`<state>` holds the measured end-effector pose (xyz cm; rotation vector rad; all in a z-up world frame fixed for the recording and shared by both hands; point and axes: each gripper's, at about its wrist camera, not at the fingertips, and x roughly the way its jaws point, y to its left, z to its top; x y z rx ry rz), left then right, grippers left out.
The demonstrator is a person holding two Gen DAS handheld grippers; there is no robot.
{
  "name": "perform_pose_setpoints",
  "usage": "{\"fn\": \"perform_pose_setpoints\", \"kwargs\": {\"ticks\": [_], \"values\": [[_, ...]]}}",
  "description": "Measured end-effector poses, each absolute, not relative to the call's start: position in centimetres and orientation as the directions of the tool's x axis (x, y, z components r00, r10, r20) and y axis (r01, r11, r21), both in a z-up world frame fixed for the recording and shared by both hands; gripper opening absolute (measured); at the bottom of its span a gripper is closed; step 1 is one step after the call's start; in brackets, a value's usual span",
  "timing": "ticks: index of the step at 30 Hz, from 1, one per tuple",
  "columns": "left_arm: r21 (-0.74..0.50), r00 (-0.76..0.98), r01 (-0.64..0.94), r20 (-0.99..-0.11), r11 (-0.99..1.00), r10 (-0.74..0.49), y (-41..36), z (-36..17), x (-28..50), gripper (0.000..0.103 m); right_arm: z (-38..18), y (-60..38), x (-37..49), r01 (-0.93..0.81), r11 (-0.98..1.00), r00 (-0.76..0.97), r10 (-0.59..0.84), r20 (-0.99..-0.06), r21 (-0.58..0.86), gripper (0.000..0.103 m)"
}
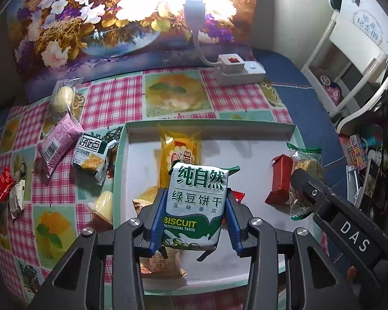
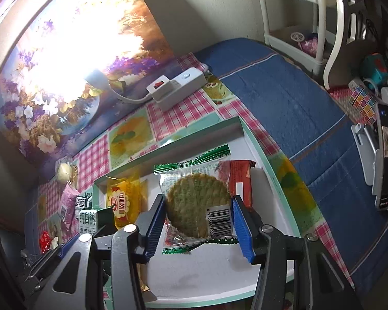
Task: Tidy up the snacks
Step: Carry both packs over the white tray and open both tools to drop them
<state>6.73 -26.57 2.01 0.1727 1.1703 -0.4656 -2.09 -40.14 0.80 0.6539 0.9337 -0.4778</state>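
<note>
My left gripper (image 1: 196, 206) is shut on a white and green biscuit pack (image 1: 196, 206), which stands upright between the blue pads above the white tray with a teal rim (image 1: 209, 124). The same pack (image 2: 88, 219) shows at the left of the right wrist view. My right gripper (image 2: 198, 206) is shut on a clear, green-edged packet with a round cracker (image 2: 196, 206), held over the tray (image 2: 271, 180). In the left wrist view that packet (image 1: 305, 165) hangs at the right. A yellow bread packet (image 1: 179, 155) and a red packet (image 1: 280, 180) lie in the tray.
Left of the tray, on the chequered cloth, lie a pink packet (image 1: 59, 142), a green cracker pack (image 1: 93, 157), a wrapped bun (image 1: 62, 95), a jelly cup (image 1: 103, 204) and a small red sweet (image 1: 4, 183). A white power strip (image 1: 238, 72) sits behind the tray.
</note>
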Motion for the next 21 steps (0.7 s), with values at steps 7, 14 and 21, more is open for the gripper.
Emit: {"fn": "perform_pose_setpoints", "kwargs": {"ticks": [7,14,21], "values": [[-0.094,0.301,0.444,-0.921,0.891,-0.247,-26.8,1.7,6.8,0.044,0.3,-40.1,-1.7,0.629,0.715,0.509,-0.081,-0.857,0.305,0.054],[-0.088,0.281,0.454,-0.93,0.887,-0.236,-27.0,1.1,7.0,0.044,-1.3,-40.0,-1.0,0.631,0.717,0.472,-0.051,-0.88,0.297,0.054],[-0.077,0.268,0.459,-0.938,0.885,-0.221,-27.1,0.5,7.0,0.044,-2.2,-40.0,-0.8,0.631,0.716,0.456,-0.03,-0.889,0.299,0.054]]}}
